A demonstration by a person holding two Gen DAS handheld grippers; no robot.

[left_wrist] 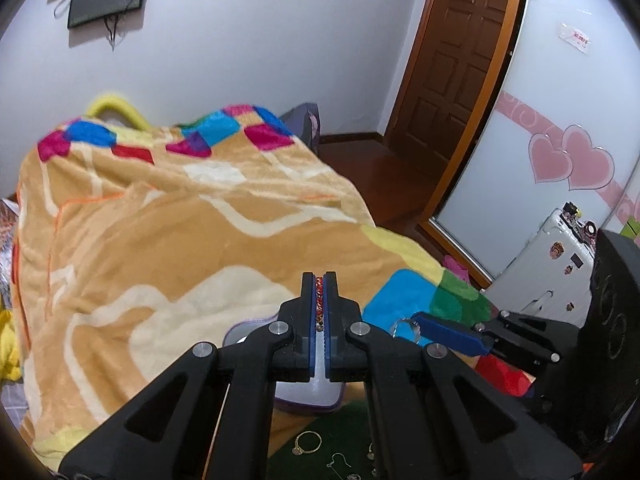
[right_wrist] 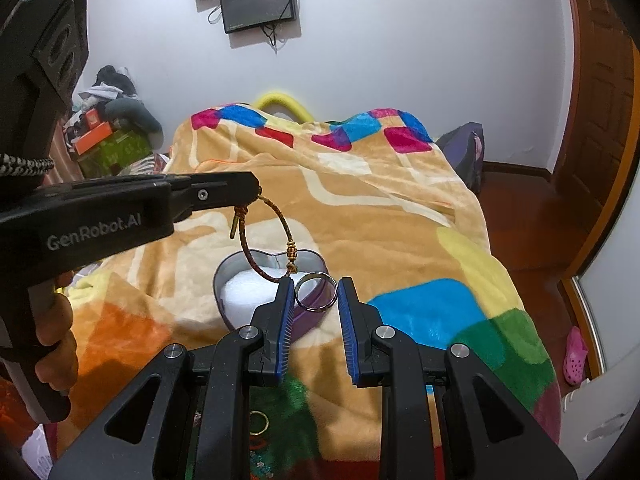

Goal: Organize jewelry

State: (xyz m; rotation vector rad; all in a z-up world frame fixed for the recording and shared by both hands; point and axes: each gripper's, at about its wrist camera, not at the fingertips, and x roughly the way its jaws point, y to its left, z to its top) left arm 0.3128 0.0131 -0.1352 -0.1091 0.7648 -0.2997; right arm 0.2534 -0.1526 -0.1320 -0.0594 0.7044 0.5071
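My left gripper [left_wrist: 319, 280] is shut on a red braided cord bracelet [left_wrist: 319, 300]. In the right wrist view the bracelet [right_wrist: 276, 236] hangs from the left gripper [right_wrist: 256, 192] above a purple heart-shaped box [right_wrist: 236, 264] with white padding on the blanket. My right gripper [right_wrist: 314, 294] is open; a silver ring [right_wrist: 316, 292] appears between its fingers, touching the left pad. Whether the ring is gripped or falling, I cannot tell. The ring also shows in the left wrist view [left_wrist: 404, 330] at the right gripper's tip [left_wrist: 424, 322].
A gold ring [left_wrist: 307, 442], an earring hook [left_wrist: 340, 460] and other small pieces lie on the green patch near me. A gold ring [right_wrist: 259, 423] lies below my right gripper. The orange blanket [right_wrist: 360, 208] covers the bed. A white suitcase [left_wrist: 548, 272] stands at right.
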